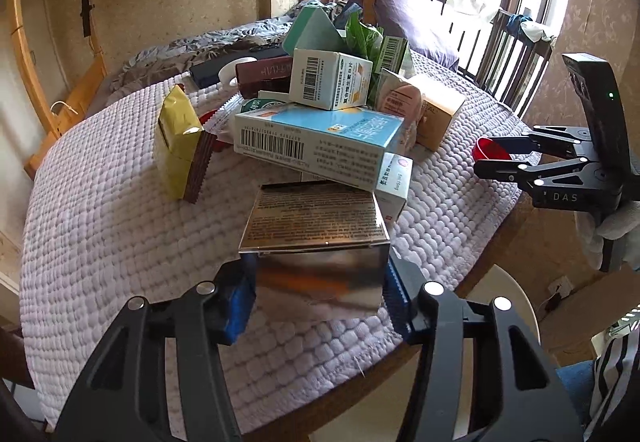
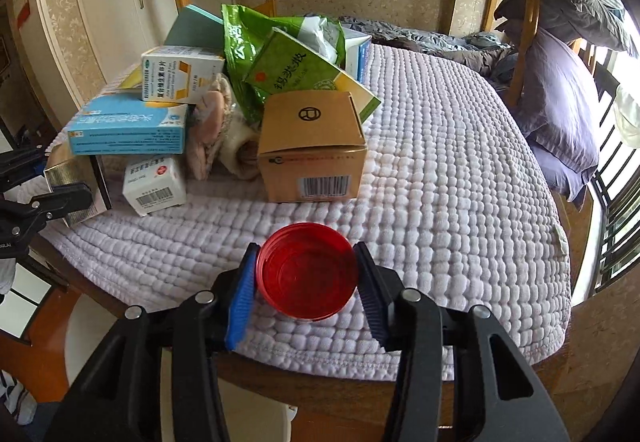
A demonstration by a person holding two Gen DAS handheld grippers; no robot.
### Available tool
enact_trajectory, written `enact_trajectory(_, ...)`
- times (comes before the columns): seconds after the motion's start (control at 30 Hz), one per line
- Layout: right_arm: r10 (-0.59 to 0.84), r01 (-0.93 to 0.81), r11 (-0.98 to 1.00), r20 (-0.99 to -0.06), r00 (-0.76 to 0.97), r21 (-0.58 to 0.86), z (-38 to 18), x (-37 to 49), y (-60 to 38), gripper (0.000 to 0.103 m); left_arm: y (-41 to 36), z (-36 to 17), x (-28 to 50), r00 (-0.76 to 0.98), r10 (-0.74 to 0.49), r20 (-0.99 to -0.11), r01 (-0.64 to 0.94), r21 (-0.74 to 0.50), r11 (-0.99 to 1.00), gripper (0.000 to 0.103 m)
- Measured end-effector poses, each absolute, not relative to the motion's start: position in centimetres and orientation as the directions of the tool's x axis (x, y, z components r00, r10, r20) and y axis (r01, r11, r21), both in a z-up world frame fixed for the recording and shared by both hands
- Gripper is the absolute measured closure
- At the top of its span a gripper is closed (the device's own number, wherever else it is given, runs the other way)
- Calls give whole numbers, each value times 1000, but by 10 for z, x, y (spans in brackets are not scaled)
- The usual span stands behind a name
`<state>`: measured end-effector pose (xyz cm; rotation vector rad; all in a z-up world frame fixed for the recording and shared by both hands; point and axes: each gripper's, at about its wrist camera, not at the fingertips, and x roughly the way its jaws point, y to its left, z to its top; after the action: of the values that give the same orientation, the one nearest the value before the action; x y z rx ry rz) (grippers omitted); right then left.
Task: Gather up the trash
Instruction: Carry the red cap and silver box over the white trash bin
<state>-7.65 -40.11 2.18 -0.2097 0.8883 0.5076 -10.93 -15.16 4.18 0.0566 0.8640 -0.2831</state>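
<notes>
— Silver foil is what I've got on my side: the metallic box sits between the left tongs, both blue pads pressed against its side walls. It's the nearest piece of the pile, with its long axis running away from me toward the heap.

— And the right?

— Right tongs are pinching the red cap, open side up, one pad on each side of the rim. It lies close to the near edge of the surface, apart from the brown carton behind it.

— Anything resting on your box?

— The blue-and-white carton leans over its far end, and a small white box sits just beside its right corner. I judge that lifting straight up could drag those along, so I'd draw it back toward me first.

— Room for that?

— The quilted cloth to my left is bare, and the yellow packet stands well off. The right side has open cloth all the way to the far edge. The cap has nothing over it.
</notes>
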Motion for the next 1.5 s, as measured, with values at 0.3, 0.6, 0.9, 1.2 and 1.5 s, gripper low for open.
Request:
enact_trajectory(0.3, 398, -533, 839, -790, 466, 109, 35, -118, -388, 56, -158, 48, -137, 606, -221, -764, 197, -125, 973, 47)
enact_trajectory(0.6, 426, -577, 807, -800, 422, 126, 32, -143, -373, 56, -160, 46, -151, 599, -229, -767, 167, -161, 973, 48)
enact_trajectory(0.9, 433, -585, 793, -832, 348, 168, 18, -178, -385, 56, -187, 36, -184, 530, -219, -819, 175, -147, 973, 48)
enact_trajectory(1.2, 402, -607, 778, -871, 283, 162, -16, -199, -386, 56, -198, 9, -201, 454, -206, -867, 158, -150, 976, 48)
enact_trajectory(1.5, 356, -605, 784, -898, 258, 136, -50, -204, -383, 56, -201, -18, -201, 419, -163, -893, 148, -109, 983, 48)
